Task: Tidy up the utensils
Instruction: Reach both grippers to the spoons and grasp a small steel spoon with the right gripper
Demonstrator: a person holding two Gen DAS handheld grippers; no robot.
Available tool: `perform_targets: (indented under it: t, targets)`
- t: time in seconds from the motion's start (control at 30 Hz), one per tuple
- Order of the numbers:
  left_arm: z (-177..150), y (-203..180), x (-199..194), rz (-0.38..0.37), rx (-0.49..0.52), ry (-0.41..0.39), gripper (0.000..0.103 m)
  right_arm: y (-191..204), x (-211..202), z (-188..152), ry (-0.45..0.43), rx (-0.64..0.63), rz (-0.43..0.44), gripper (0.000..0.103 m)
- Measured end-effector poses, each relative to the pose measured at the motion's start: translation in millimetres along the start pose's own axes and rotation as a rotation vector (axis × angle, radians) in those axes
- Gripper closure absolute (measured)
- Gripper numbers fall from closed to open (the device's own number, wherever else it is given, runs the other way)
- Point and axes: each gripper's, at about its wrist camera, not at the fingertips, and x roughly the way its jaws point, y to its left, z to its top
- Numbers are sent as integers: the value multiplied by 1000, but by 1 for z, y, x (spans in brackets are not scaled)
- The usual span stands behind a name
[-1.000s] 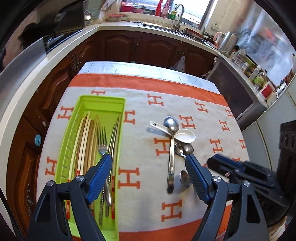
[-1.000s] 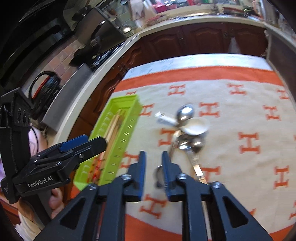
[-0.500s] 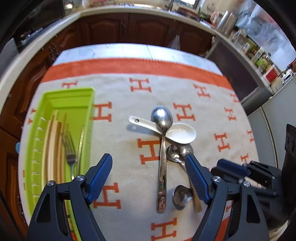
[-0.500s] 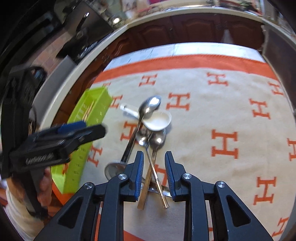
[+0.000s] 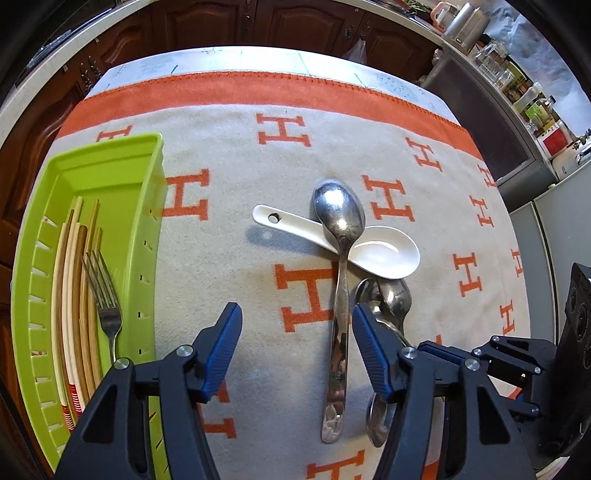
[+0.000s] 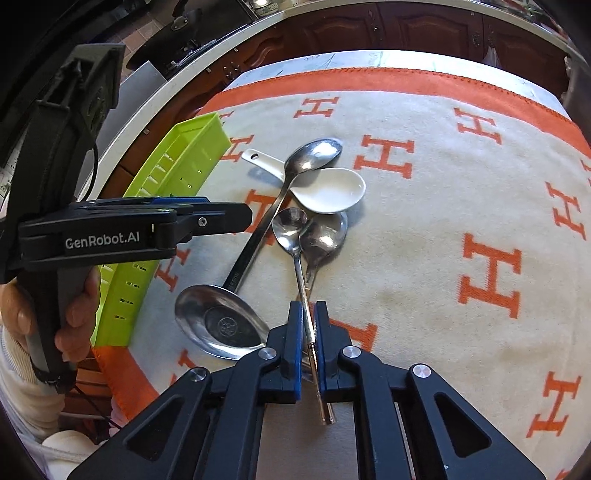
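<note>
Several spoons lie in a heap on the cloth: a white ceramic spoon (image 5: 384,254), a long steel spoon (image 5: 338,210) across it, and two small steel spoons (image 6: 325,236). My right gripper (image 6: 308,306) is shut on the thin handle of one small spoon (image 6: 290,225). My left gripper (image 5: 294,308) hangs over the long spoon's handle. Its jaws are closing, the handle lies near the right pad, and neither pad presses on it. A green tray (image 5: 147,221) at the left holds chopsticks (image 5: 74,295) and a fork (image 5: 105,291).
A broad steel spoon bowl (image 6: 221,321) lies by the long spoon's handle end. The cream cloth with orange H marks (image 5: 295,133) covers the table. Dark wood cabinets (image 5: 207,22) stand behind it. A person's hand (image 6: 74,314) grips the left gripper's handle.
Both grippers have sunk toward the spoon heap. The right jaws have shut on the thin spoon handle. The left jaws have narrowed around the long spoon's handle.
</note>
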Motion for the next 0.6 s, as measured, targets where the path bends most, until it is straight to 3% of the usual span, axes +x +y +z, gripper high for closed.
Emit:
perform_targets:
  t: [0.2, 0.43, 0.6]
  targets:
    - [4, -5, 10, 2, 13, 17, 43, 2, 0, 2, -6, -33, -42, 97]
    - [6, -8, 15, 5, 24, 26, 43, 17, 9, 5, 18, -154, -150, 96]
    - [6, -12, 17, 0, 36, 31, 43, 21, 10, 7, 16, -190, -167, 98]
